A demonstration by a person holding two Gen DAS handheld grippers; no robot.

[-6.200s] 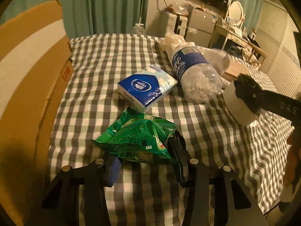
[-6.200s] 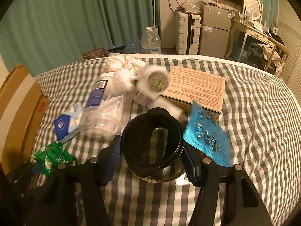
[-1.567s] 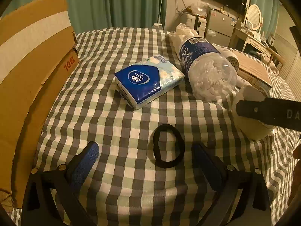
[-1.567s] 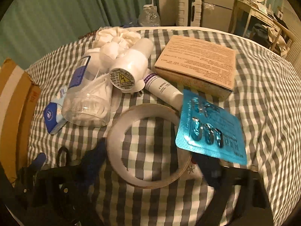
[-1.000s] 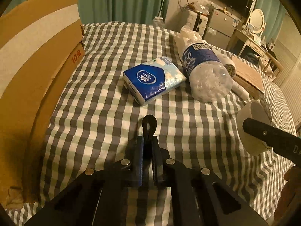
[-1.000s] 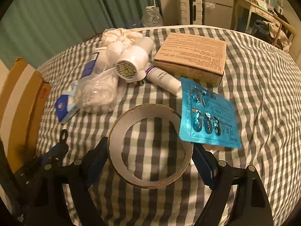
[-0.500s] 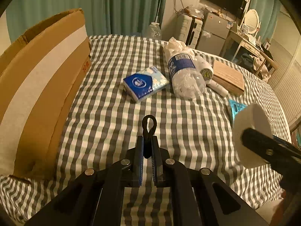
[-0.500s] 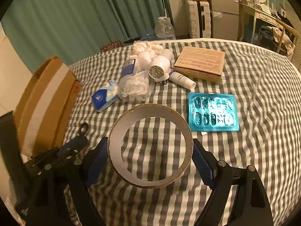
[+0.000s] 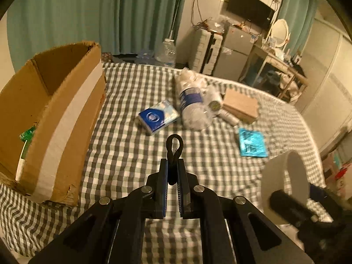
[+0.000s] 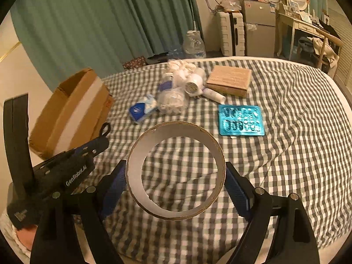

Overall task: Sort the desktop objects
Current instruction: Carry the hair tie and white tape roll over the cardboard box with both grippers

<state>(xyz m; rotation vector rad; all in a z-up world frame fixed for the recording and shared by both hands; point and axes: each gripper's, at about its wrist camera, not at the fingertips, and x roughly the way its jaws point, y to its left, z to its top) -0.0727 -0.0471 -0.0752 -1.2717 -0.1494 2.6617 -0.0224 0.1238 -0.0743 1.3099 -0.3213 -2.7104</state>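
Observation:
My left gripper (image 9: 173, 171) is shut on a black hair tie (image 9: 174, 146) and holds it up above the checked cloth. It also shows in the right wrist view (image 10: 105, 129). My right gripper (image 10: 176, 176) is shut on a cardboard tape ring (image 10: 176, 171), held in the air; the ring also shows in the left wrist view (image 9: 286, 187). An open cardboard box (image 9: 55, 114) stands at the left, with a green packet (image 9: 27, 134) inside it. It also shows in the right wrist view (image 10: 72, 112).
On the cloth lie a blue tissue pack (image 9: 158, 116), a clear bottle of cotton swabs (image 9: 193, 107), a brown carton (image 9: 241, 105), a white tube (image 10: 214, 95) and a blue blister pack (image 9: 253, 143). Furniture stands beyond the far edge.
Both grippers have risen and pulled back from the cloth with the hair tie and tape ring. The box interior has come into the left wrist view.

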